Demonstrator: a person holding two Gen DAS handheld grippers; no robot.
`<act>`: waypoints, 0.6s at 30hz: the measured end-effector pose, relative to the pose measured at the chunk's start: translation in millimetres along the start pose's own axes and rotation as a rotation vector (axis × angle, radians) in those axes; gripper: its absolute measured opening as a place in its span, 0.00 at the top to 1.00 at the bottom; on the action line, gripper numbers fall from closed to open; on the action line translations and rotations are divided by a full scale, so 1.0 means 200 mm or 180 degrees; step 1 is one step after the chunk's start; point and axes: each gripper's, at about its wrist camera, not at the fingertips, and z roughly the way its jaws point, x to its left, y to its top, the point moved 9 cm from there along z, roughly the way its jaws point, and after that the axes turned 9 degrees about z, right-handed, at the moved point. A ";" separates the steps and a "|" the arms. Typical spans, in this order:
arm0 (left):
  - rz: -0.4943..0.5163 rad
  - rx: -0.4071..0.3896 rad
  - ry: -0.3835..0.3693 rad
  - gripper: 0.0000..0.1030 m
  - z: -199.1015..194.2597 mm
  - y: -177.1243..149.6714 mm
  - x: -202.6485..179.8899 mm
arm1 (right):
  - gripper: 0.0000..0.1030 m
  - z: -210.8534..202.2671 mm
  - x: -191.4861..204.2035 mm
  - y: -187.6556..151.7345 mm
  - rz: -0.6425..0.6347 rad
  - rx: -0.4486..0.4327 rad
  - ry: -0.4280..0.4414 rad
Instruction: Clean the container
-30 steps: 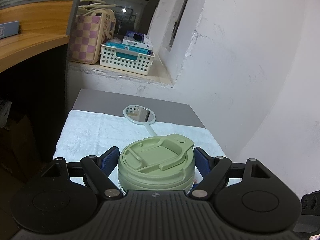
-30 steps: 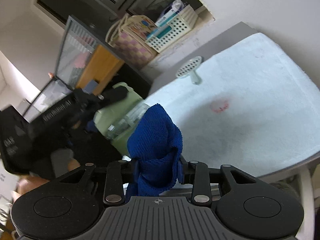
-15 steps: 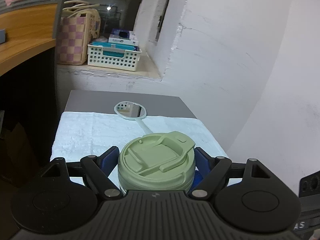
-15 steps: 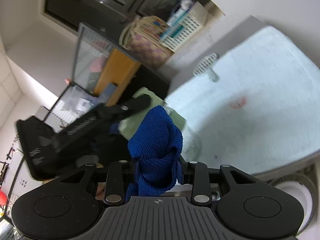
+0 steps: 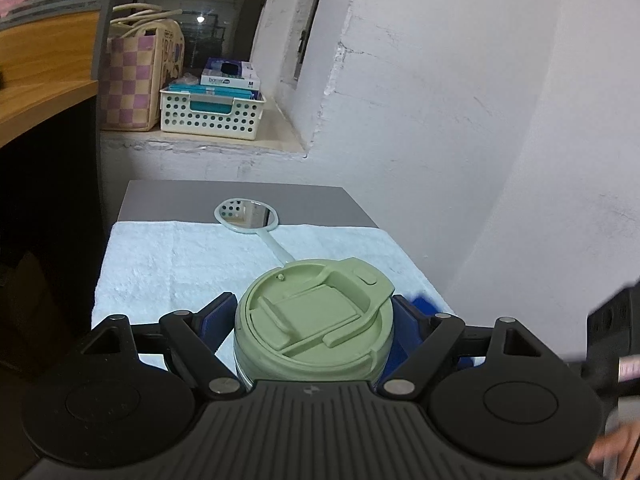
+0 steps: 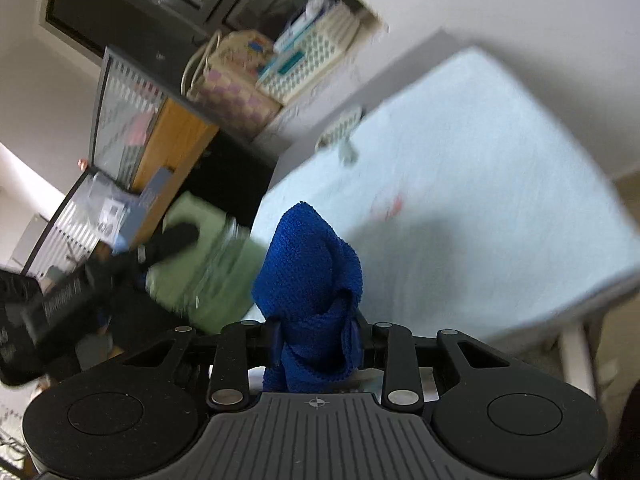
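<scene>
- Cup (image 5: 316, 320), green-lidded, sits clamped in the left gripper (image 5: 314, 316), whose jaws have just been easing wider.
- Right gripper (image 6: 316, 332) pinches a blue cloth (image 6: 310, 276) tight.

A rough white plastered wall (image 5: 440, 100) runs along the right, chipped at the corner of a window recess. On the stone ledge (image 5: 224, 144) below the dark window (image 5: 192, 20) stand a checked pink tote bag (image 5: 132, 80) and a perforated white basket (image 5: 212, 110) of boxes. A wooden desk (image 5: 44, 96) curves in at left. A pale towel (image 5: 180, 256) covers the grey tabletop (image 5: 240, 194).
</scene>
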 end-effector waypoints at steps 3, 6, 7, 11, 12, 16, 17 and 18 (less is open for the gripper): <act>0.0019 -0.0014 0.0004 0.16 -0.01 -0.01 -0.01 | 0.66 -0.01 0.00 0.11 -0.0147 -0.0089 -0.0113; 0.0058 -0.0022 0.0001 0.16 -0.01 -0.02 -0.03 | 0.66 0.02 -0.01 0.20 -0.0326 -0.0114 -0.0286; 0.0051 -0.0015 -0.0012 0.15 -0.01 -0.03 -0.04 | 0.66 0.03 -0.02 0.22 -0.0377 -0.0109 -0.0331; 0.0032 -0.0027 -0.0026 0.14 -0.01 -0.05 -0.06 | 0.65 0.09 -0.03 0.25 -0.0563 -0.0033 -0.0458; 0.0028 -0.0042 -0.0013 0.14 -0.01 -0.05 -0.06 | 0.64 0.11 -0.03 0.25 -0.0614 -0.0012 -0.0485; -0.0005 -0.0062 0.0006 0.10 -0.02 -0.06 -0.07 | 0.61 0.14 -0.02 0.24 -0.0780 0.0035 -0.0550; -0.0031 -0.0065 0.0023 0.09 -0.03 -0.06 -0.06 | 0.60 0.14 -0.02 0.24 -0.0810 0.0041 -0.0552; -0.0052 -0.0077 0.0028 0.07 -0.04 -0.06 -0.07 | 0.55 0.14 -0.01 0.24 -0.0839 0.0048 -0.0554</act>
